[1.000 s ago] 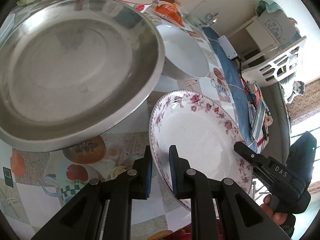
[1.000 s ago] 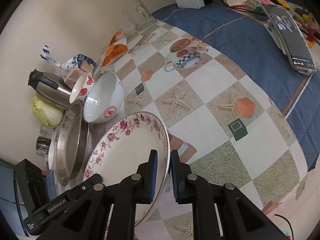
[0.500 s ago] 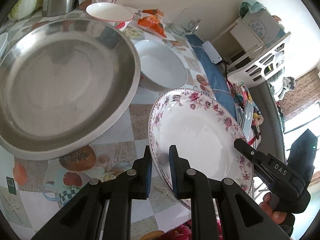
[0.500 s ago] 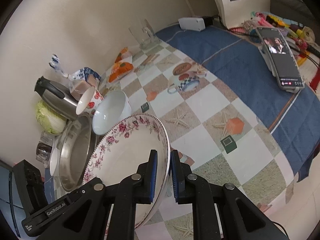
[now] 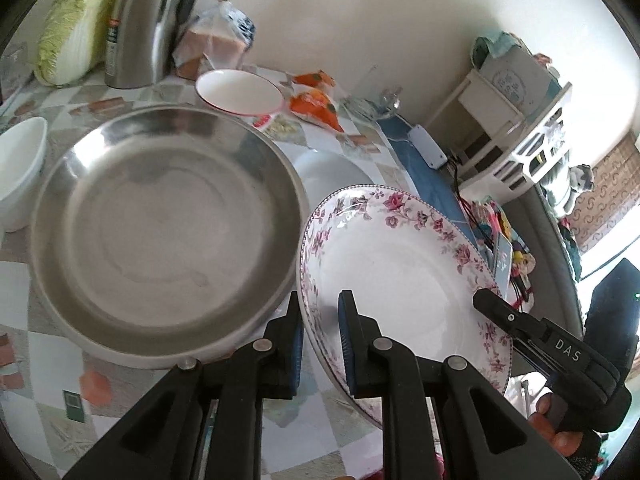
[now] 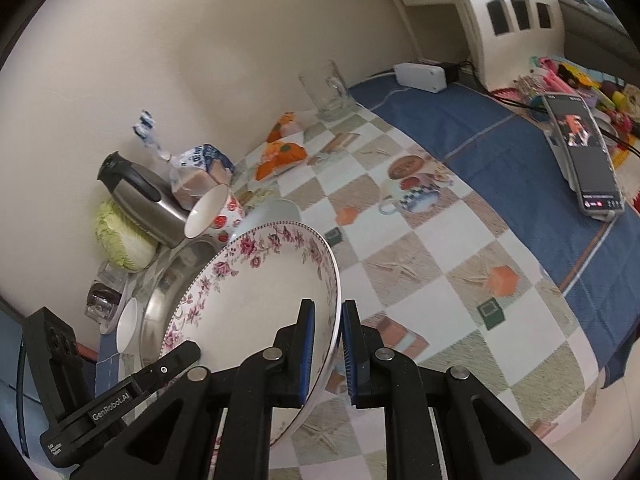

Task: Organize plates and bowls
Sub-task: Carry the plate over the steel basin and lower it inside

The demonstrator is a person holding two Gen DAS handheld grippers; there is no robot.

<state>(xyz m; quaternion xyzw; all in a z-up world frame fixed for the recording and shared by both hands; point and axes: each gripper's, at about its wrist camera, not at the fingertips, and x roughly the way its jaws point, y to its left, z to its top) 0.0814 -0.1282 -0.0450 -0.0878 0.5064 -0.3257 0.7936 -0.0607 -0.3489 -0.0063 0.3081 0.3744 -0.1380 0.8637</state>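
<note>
Both tools clench one white floral-rimmed ceramic plate (image 5: 400, 264): left tool (image 5: 320, 336) pinches its rim at 7 o'clock, right tool (image 6: 325, 344) the opposite edge, likely sharing the load. Plate hangs tilted above the checkered counter (image 6: 420, 240), just beside the big round stainless steel basin (image 5: 160, 232) at 9 o'clock, probably where it stacks.

Far-left bench is crowded: steel basin (image 5: 160, 232), white bowls (image 5: 18, 168), kettle (image 5: 144, 20) & cabbage (image 5: 72, 20) block the wall side. Checkered cloth (image 6: 432, 272) to the right lies open; phone (image 6: 588, 156) & glass mug (image 6: 326, 90) sit farther off.
</note>
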